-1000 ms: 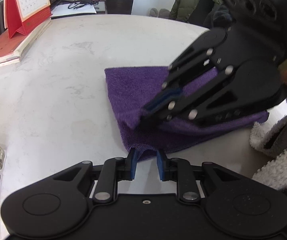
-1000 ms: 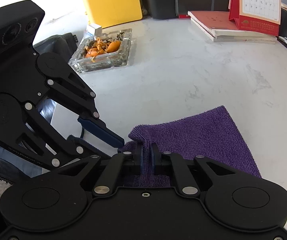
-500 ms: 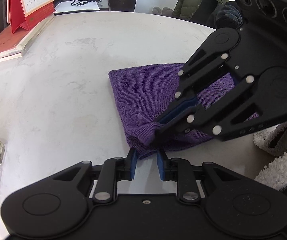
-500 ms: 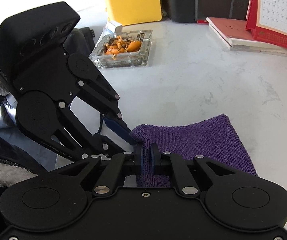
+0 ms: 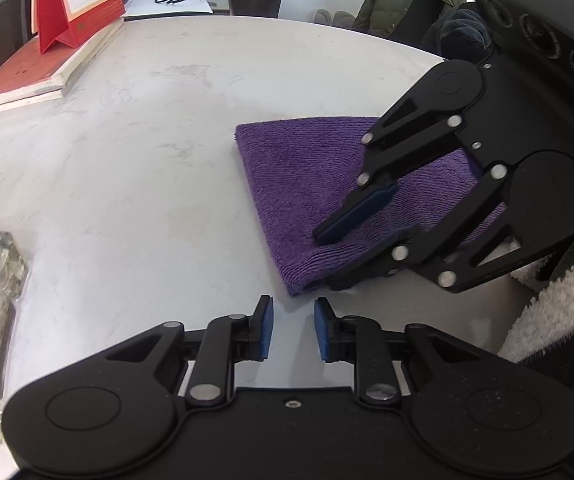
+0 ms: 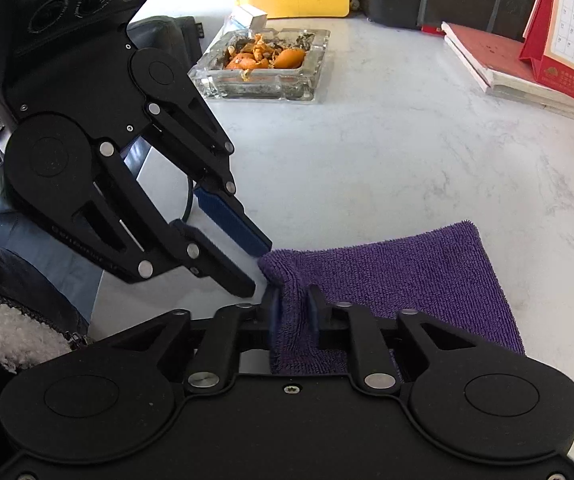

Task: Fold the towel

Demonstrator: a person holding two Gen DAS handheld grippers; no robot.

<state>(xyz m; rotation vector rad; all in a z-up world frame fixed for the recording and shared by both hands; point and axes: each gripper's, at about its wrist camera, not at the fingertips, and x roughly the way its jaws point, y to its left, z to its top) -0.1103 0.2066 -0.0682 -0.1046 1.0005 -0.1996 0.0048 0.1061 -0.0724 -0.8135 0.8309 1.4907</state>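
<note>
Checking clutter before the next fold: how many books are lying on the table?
2, stacked under the red desk calendar: upper book, lower book. More may lie out of view.

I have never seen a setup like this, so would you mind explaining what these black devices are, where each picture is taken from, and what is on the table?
They are two hand-held grippers, each with a camera that looks along its two fingers. One picture is from the left gripper, the other from the right gripper, so each also shows the other. On the white table lie a folded purple towel, a glass ashtray with orange peel, books and a red desk calendar. The left gripper is open and empty, just short of the towel's corner. The right gripper's jaws have just been opening, with the towel's edge between them, no longer pinched.
</note>
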